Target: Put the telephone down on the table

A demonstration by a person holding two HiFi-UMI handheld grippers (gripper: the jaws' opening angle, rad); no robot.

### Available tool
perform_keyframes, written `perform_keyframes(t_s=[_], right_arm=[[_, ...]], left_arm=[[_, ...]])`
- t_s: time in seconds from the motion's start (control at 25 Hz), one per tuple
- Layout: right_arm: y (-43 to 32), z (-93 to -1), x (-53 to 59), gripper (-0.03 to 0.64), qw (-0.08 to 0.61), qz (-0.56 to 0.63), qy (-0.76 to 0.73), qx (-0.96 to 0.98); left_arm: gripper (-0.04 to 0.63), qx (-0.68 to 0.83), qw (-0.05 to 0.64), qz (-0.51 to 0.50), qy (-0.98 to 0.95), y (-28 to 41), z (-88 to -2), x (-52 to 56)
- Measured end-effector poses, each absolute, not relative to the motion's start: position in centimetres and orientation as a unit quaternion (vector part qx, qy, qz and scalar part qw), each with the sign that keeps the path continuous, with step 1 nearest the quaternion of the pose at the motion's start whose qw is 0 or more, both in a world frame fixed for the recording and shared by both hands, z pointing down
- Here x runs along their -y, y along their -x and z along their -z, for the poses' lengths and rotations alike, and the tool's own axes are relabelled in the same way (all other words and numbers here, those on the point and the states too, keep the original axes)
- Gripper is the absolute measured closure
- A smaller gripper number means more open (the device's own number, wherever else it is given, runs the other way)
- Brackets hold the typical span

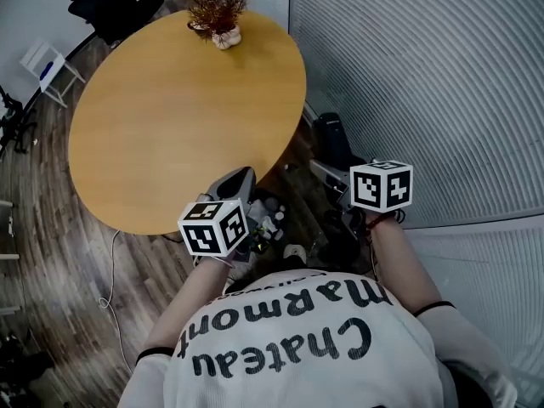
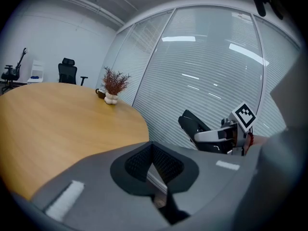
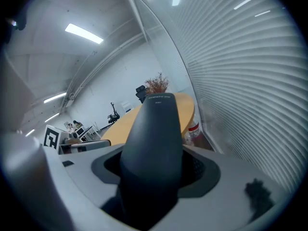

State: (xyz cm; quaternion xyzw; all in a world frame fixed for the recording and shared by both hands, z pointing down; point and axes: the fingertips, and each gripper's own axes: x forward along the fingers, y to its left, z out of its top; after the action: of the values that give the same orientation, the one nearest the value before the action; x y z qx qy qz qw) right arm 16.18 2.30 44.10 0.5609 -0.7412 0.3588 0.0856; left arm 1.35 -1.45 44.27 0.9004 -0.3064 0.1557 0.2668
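Observation:
The black telephone handset [image 3: 155, 134] stands up between the jaws of my right gripper [image 3: 159, 155], which is shut on it. In the head view the telephone [image 1: 331, 141] is held off the right edge of the round wooden table [image 1: 161, 100], above the floor. The left gripper view shows the telephone [image 2: 193, 124] from the side, apart from the table [image 2: 57, 119]. My left gripper [image 1: 239, 181] hovers at the table's near edge, and its jaws [image 2: 153, 150] are shut with nothing between them.
A small potted dry plant [image 1: 218, 17] stands at the table's far end. A glass wall with blinds [image 1: 425, 75] runs close along the right. Bottles and clutter [image 1: 270, 221] lie on the floor by the near edge. Black office chairs [image 1: 110, 2] stand beyond the table.

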Motion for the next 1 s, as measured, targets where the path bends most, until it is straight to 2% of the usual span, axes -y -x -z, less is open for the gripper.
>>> perform_keyframes(t_s=[0.48, 1.0], right_arm=[[-15.7, -43.9, -0.5, 0.302, 0.078, -0.369, -0.533, 0.757], [-14.0, -44.3, 1.3, 0.302, 0.09, -0.376, -0.556, 0.736]], left_arm=[[0.591, 0.338, 0.265, -0.157, -0.89, -0.5, -44.1, 1.9], [0.591, 0.305, 0.28, -0.147, -0.898, -0.2, -44.6, 4.8]])
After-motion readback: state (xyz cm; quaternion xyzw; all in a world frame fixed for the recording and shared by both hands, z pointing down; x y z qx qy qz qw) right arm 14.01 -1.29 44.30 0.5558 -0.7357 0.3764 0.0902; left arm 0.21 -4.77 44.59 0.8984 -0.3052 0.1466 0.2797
